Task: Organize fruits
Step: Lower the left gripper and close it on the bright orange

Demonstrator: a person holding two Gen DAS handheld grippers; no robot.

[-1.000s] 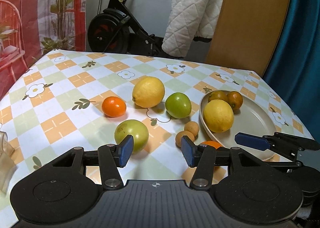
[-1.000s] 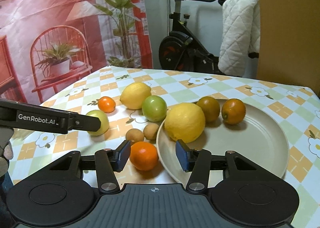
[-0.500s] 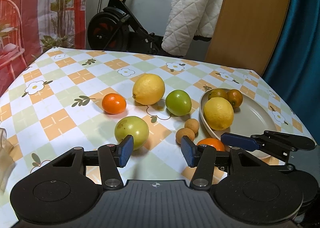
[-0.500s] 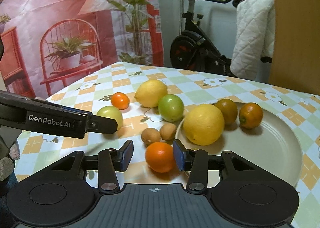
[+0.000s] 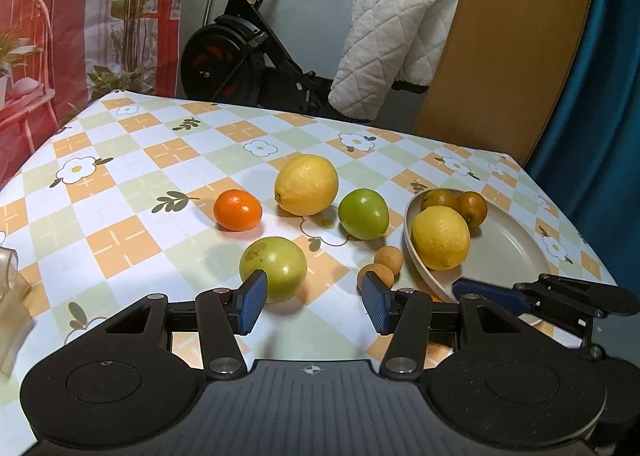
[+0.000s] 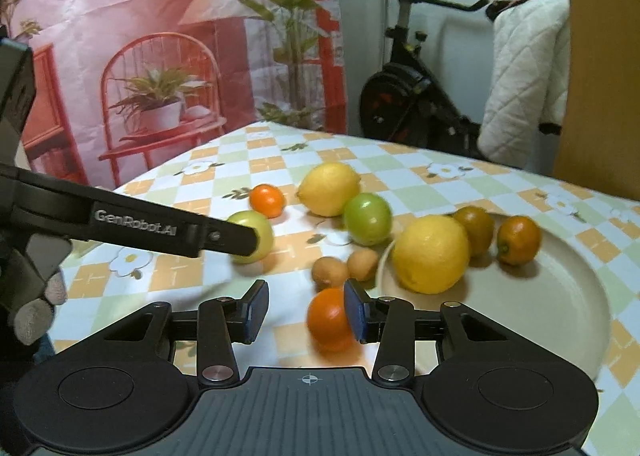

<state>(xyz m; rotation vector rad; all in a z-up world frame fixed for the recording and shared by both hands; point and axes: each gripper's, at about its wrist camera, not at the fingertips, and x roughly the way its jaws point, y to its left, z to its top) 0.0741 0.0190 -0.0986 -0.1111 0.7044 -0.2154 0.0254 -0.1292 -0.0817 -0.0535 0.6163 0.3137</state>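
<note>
Nearest, our right gripper [image 6: 306, 312] sat low over the checked floral tablecloth [image 6: 420, 196] with its jaws just having been closing around a round bright orange fruit [image 6: 329, 320]; the right blue pad lay against the fruit's side while a gap remained on the left, so the fruit was between the jaws but not yet pinched. Our left gripper [image 5: 312, 302] hovered with its fingers parted and nothing between them, a pale yellow-green round fruit [image 5: 276, 268] just beyond its left pad. Just past the orange fruit lay two small tan round fruits [image 6: 346, 268], touching each other beside the rim of the beige round plate [image 6: 560, 296]. On that plate rested a large yellow lemon [image 6: 432, 254], with a brownish-green small citrus [image 6: 476, 230] and a dark orange small citrus [image 6: 518, 240] behind it. Farther out on the cloth we saw a green round fruit [image 6: 368, 219], a second yellow lemon [image 6: 329, 189] and a small orange mandarin [image 6: 267, 200]. Beyond the table stood a black exercise bike [image 5: 244, 56] draped with a white quilted blanket [image 5: 392, 44].
</note>
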